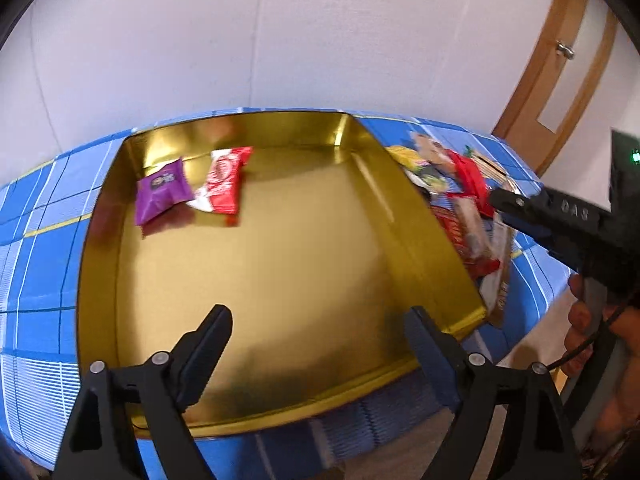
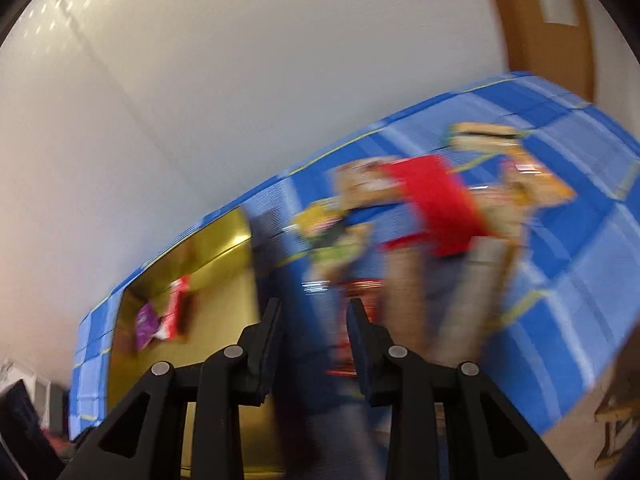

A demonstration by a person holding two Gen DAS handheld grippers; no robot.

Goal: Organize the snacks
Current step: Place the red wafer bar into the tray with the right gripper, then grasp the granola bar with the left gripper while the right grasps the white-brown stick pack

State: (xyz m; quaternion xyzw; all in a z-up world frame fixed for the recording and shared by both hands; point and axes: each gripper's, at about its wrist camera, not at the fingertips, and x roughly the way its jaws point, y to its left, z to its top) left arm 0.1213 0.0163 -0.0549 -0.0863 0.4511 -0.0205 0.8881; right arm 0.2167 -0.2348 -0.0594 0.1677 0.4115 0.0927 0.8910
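A gold tin tray [image 1: 400,208] lies on a blue checked tablecloth [image 1: 44,240]. A purple packet [image 1: 160,192] and a red-and-white packet [image 1: 224,186] lie in its far left corner; both show blurred in the right wrist view, purple [image 2: 145,325] and red [image 2: 173,312]. A pile of snack packets [image 1: 464,216] lies on the cloth right of the tray. My left gripper [image 1: 320,320] is open and empty above the tray's near edge. My right gripper [image 1: 496,202] reaches over the pile; in its own blurred view [image 2: 314,312] the jaws stand apart with nothing between them.
A white wall stands behind the table. A wooden door [image 1: 568,64] is at the far right. The table's right edge [image 1: 532,320] drops to the floor. The person's hand [image 1: 588,320] holds the right gripper's handle.
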